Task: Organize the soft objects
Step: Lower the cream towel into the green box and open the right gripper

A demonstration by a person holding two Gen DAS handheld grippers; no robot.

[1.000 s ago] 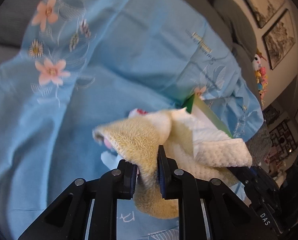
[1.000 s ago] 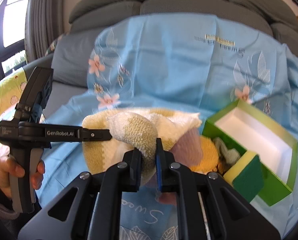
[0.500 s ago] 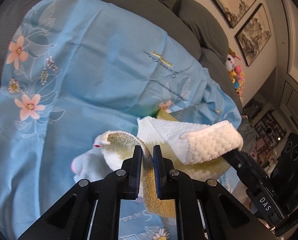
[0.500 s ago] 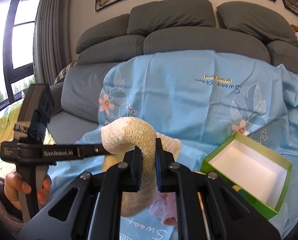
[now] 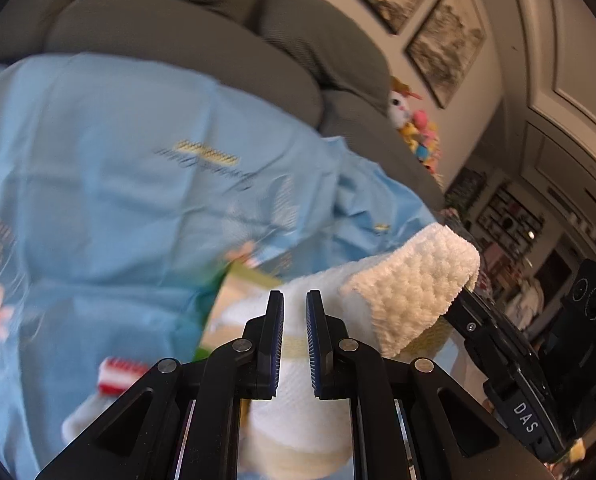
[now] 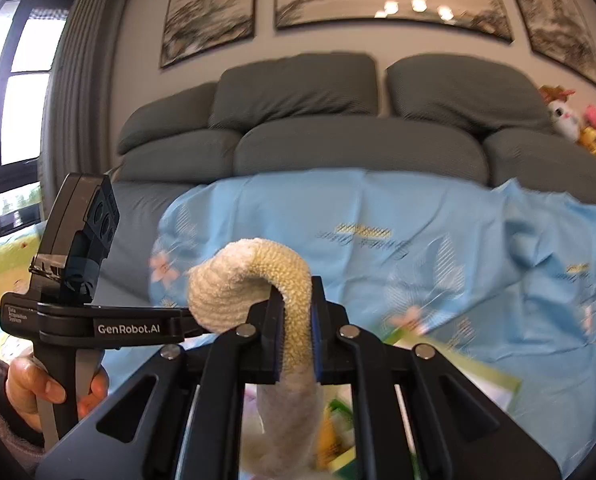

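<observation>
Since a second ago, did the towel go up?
Yes. The towel rose: it lay low on the blue sheet; now its top nears the sofa cushions.

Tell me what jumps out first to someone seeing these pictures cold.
A cream and yellow towel pinched in the right gripper, curling left toward the left gripper, which clamps its other part. Behind spreads a blue flowered sheet over a grey sofa, with a green box below right.
</observation>
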